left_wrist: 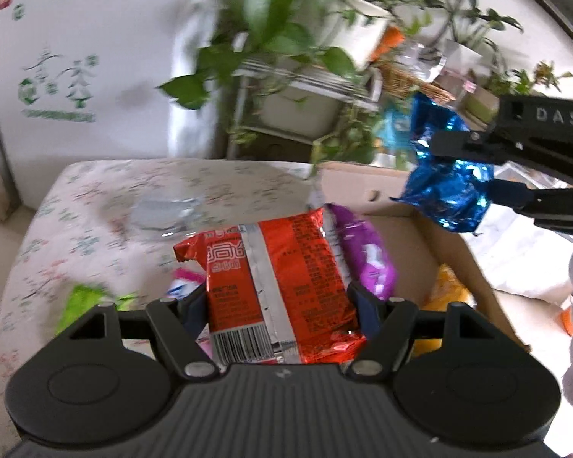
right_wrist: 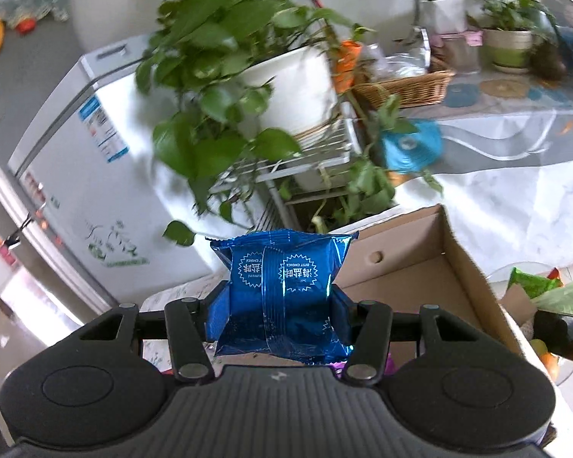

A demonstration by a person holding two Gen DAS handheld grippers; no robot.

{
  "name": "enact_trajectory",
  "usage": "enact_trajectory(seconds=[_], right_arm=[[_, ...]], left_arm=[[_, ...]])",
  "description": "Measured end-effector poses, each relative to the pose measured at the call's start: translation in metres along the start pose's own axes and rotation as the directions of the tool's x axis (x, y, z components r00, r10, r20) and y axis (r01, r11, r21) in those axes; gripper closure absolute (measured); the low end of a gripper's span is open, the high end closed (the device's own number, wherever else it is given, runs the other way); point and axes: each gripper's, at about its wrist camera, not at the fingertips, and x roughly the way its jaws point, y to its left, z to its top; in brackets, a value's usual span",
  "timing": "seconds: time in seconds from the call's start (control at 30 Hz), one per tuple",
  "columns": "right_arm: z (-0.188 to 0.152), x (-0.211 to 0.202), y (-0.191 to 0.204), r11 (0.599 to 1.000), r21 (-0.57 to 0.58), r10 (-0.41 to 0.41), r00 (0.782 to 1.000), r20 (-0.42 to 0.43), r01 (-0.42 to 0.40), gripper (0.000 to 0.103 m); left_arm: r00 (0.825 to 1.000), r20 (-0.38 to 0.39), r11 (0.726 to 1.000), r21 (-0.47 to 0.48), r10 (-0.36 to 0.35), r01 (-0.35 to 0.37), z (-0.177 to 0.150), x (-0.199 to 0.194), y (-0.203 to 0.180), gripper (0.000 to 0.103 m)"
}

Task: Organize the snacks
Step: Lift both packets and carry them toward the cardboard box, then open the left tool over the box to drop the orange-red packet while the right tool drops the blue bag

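My left gripper (left_wrist: 280,307) is shut on a red snack packet (left_wrist: 282,286) and holds it above the table near the left edge of a cardboard box (left_wrist: 454,252). A purple packet (left_wrist: 366,252) and an orange-yellow packet (left_wrist: 445,294) lie in the box. My right gripper (right_wrist: 282,311) is shut on a shiny blue snack packet (right_wrist: 286,290) and holds it in the air over the box (right_wrist: 420,267). In the left wrist view the blue packet (left_wrist: 445,175) hangs from the right gripper (left_wrist: 473,175) above the box's far right side.
A table with a floral cloth (left_wrist: 95,210) carries a green packet (left_wrist: 82,301) and a pink-white packet (left_wrist: 185,282). Potted plants on a white rack (right_wrist: 256,87), a white fridge (right_wrist: 76,160) and a wicker basket (right_wrist: 405,86) stand behind. More green packets (right_wrist: 534,286) lie right of the box.
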Motion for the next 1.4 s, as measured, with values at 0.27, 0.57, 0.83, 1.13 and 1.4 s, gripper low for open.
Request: enact_trajectory(seconds=[0.27,0.57,0.83,1.13,1.4], right_arm=[[0.018,-0.013,-0.028,0.998,0.053,-0.017,0.999,0.03,0.016,0.043],[0.016,-0.006,-0.045,0.989,0.125,-0.083,0.997,-0.012,0.083,0.043],[0.016,-0.004,-0.042,0.99,0.12,-0.07,0.997,-0.01,0.071,0.043],[0.016,-0.004,-0.044,0.99,0.119,-0.068,0.998,-0.018,0.07,0.043],[0.016,-0.005,-0.043,0.99,0.123,-0.062,0.998,-0.01,0.063,0.043]], left_arm=[[0.997,-0.006,0.995,0.06,-0.074,0.074,0.011,0.021,-0.05,0.031],[0.992,-0.03,0.988,0.089,-0.126,0.128,0.015,0.034,-0.071,0.028],[0.997,-0.075,0.997,0.074,-0.032,0.038,-0.005,0.037,-0.031,0.016],[0.99,-0.139,0.996,0.078,-0.029,0.04,-0.034,0.059,-0.033,0.033],[0.997,-0.069,0.998,0.052,-0.03,0.033,-0.029,0.041,-0.026,0.063]])
